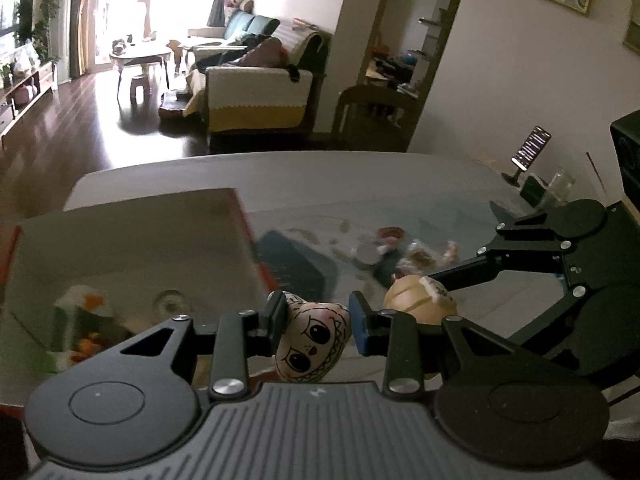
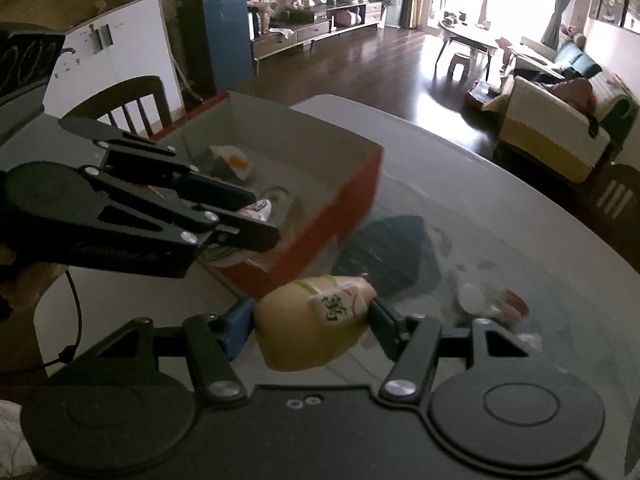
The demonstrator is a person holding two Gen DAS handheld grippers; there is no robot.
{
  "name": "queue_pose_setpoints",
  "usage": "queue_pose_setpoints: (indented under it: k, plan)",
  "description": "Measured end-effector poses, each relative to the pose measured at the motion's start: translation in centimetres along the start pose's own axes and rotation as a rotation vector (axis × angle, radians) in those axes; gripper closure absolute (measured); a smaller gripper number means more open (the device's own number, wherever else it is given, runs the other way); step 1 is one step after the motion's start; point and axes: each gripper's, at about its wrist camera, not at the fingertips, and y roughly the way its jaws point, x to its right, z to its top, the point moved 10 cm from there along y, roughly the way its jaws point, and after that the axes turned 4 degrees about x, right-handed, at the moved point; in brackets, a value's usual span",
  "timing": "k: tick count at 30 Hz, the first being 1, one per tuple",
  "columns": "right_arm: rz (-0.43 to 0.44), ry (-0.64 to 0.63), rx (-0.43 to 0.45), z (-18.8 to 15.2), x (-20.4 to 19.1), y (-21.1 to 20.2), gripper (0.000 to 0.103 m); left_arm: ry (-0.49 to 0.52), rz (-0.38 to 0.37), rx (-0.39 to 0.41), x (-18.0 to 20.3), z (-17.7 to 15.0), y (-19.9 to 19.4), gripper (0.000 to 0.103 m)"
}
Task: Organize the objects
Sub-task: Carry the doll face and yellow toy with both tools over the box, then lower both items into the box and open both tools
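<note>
We clamp the white heart-shaped face toy (image 1: 314, 340) left, the tan squishy bun (image 2: 312, 326) right; red-walled cardboard box (image 2: 340, 200) at ten o'clock; either could slip out

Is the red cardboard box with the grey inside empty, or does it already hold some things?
Not empty. The red cardboard box is open at the top; a white packet with orange print and a clear round item lie inside.
</note>
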Motion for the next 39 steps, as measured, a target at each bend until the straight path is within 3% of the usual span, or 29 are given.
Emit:
queue_pose_setpoints:
  k: [17,29,39]
  plan:
    - [-0.055,-0.023,-0.008,6.4,-4.3,7.2,0.041,0.054,0.091,0.003,-10.7,3.5,0.4,0.070]
    - [-0.075,0.000,-0.092,7.1,-4.2,13.6,0.041,0.083,0.126,-0.076,-14.9,3.4,6.2,0.070]
    - [-0.065,0.015,-0.136,6.5,-4.1,16.0,0.041,0.099,0.154,-0.167,-16.9,2.2,11.5,0.070]
